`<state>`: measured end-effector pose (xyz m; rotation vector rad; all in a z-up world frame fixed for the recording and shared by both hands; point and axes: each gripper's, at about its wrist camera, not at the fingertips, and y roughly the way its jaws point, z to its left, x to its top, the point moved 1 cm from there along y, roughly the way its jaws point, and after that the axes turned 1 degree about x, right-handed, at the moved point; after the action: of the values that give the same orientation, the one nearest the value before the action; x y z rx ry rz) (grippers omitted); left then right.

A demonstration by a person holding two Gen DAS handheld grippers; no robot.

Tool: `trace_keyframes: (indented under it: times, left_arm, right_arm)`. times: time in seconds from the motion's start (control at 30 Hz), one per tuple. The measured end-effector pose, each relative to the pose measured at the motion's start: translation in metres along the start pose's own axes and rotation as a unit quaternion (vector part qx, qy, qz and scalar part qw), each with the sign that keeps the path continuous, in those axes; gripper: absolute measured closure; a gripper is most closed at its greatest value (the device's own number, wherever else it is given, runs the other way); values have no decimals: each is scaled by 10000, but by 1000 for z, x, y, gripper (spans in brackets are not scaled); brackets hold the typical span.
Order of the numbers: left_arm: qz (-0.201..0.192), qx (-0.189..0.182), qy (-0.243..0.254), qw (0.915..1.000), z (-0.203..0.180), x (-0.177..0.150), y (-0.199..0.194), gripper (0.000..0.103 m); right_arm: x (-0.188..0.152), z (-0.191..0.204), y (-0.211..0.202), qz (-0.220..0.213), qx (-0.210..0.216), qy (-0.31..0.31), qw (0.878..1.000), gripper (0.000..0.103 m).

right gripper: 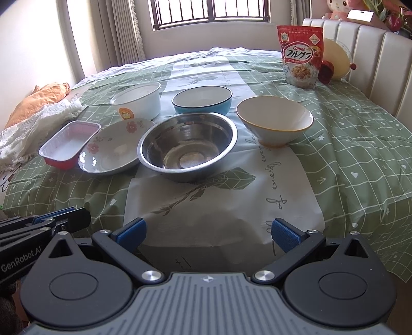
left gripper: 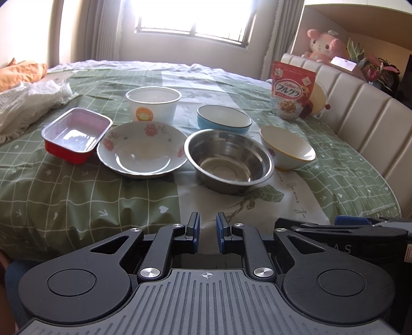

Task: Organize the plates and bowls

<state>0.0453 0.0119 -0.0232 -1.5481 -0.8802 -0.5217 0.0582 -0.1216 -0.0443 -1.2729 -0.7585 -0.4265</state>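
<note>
On the green checked cloth point(left gripper: 77, 193) stand a red foil tray point(left gripper: 74, 134), a flowered plate point(left gripper: 141, 149), a steel bowl point(left gripper: 229, 159), a white bowl with a yellow rim point(left gripper: 287, 147), a blue bowl point(left gripper: 224, 119) and a white tub point(left gripper: 153, 103). The right wrist view shows the same set: tray point(right gripper: 68, 144), plate point(right gripper: 113, 147), steel bowl point(right gripper: 188, 147), white bowl point(right gripper: 274, 119), blue bowl point(right gripper: 202, 99), tub point(right gripper: 137, 99). My left gripper point(left gripper: 207, 232) is nearly shut and empty, near the front edge. My right gripper point(right gripper: 208, 232) is open and empty, in front of the steel bowl.
A cereal bag point(right gripper: 300, 56) stands at the back right beside a padded headboard point(right gripper: 373, 64). White lace cloth point(right gripper: 38, 123) and an orange cloth point(right gripper: 43, 95) lie at the left. A window point(right gripper: 211, 13) is behind.
</note>
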Motion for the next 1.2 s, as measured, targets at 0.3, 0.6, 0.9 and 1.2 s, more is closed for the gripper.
trace_keyframes:
  times: [0.3, 0.6, 0.9, 1.2]
  left_arm:
    - [553, -1415, -955, 9838, 41, 57, 67, 86]
    - [108, -944, -368, 9948, 62, 113, 134, 86]
    - [939, -1496, -464, 9832, 80, 130, 195, 86]
    - [1063, -1429, -309, 9835, 74, 126, 200, 84]
  right_arm:
    - [45, -31, 45, -164, 176, 678, 9974, 0]
    - [87, -60, 136, -96, 632, 1250, 9901, 0]
    - [88, -57, 185, 538, 451, 1334, 9886, 0]
    - [82, -50, 196, 788, 299, 957, 9918, 0]
